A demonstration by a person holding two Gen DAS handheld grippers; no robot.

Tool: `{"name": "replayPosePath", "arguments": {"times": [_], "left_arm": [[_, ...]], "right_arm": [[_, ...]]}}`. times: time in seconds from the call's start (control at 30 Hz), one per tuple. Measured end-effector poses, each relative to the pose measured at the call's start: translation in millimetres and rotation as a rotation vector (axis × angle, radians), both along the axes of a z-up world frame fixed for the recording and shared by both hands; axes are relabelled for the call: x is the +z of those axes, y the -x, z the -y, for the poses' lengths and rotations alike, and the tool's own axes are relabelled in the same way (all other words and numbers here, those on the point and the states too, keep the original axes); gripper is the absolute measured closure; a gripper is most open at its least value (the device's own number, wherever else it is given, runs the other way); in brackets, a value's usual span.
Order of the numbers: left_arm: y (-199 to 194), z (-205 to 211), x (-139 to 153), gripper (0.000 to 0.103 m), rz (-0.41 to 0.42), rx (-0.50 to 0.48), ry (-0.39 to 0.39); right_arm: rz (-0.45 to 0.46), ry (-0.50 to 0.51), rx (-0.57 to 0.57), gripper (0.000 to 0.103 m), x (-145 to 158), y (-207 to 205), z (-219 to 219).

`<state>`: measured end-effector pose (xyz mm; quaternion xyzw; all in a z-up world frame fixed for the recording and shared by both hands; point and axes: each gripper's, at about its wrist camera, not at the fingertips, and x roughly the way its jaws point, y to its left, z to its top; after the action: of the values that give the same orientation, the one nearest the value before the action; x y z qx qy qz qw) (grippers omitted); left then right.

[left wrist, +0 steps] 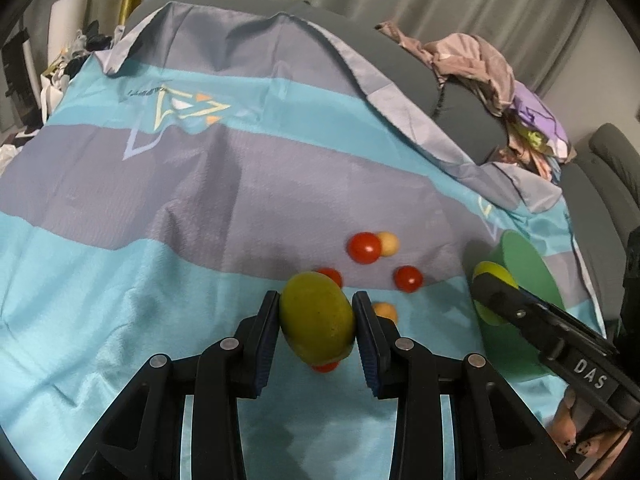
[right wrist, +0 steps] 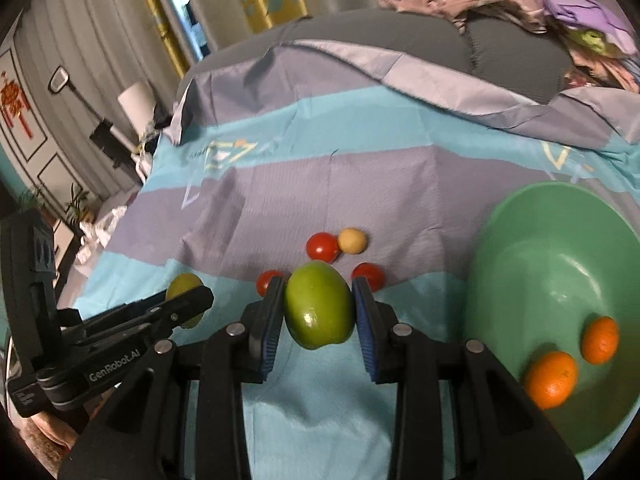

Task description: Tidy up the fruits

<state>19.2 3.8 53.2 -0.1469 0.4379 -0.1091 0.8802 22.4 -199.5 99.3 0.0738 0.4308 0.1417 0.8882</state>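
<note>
Right now, through my left wrist camera, my left gripper point(left wrist: 316, 326) pinches a yellow-green oval fruit point(left wrist: 317, 318) between its blue-padded fingers point(left wrist: 267, 336), lifted above the teal-and-grey striped cloth point(left wrist: 120, 260). Small red tomatoes point(left wrist: 364, 248) and pale yellow round fruits point(left wrist: 389, 244) lie scattered beyond it. At the right edge my other gripper carries its own fruit in front of the green plastic bowl point(left wrist: 528, 276).

Through my right wrist camera, my right gripper point(right wrist: 318, 310) squeezes a glossy green apple-like fruit point(right wrist: 319, 311); its base looks blurred, so I can't tell whether it clears the cloth. The bowl sits to the right, holding two oranges point(right wrist: 551, 379).

Both fruits are smooth and rounded, so I judge either could roll out of the narrow pads if I swing quickly. Moving both toward the bowl together risks the grippers colliding, or tipping its rim.
</note>
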Motion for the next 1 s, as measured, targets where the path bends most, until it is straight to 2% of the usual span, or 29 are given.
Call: {"name": "replayPosePath", "arguments": {"times": [0.4,1.0], "left_arm": [[12.3,31.9,11.8,0.066,0.042,-0.083,-0.024],[15.7,102.0,39.3,0.066,0.107,-0.192,0.001]], "right_arm": [[0.034,-0.038,-0.096,0.068,11.5,21.7,36.7],[0.083,-0.103,-0.168,0.068,29.6,29.4,81.4]]}}
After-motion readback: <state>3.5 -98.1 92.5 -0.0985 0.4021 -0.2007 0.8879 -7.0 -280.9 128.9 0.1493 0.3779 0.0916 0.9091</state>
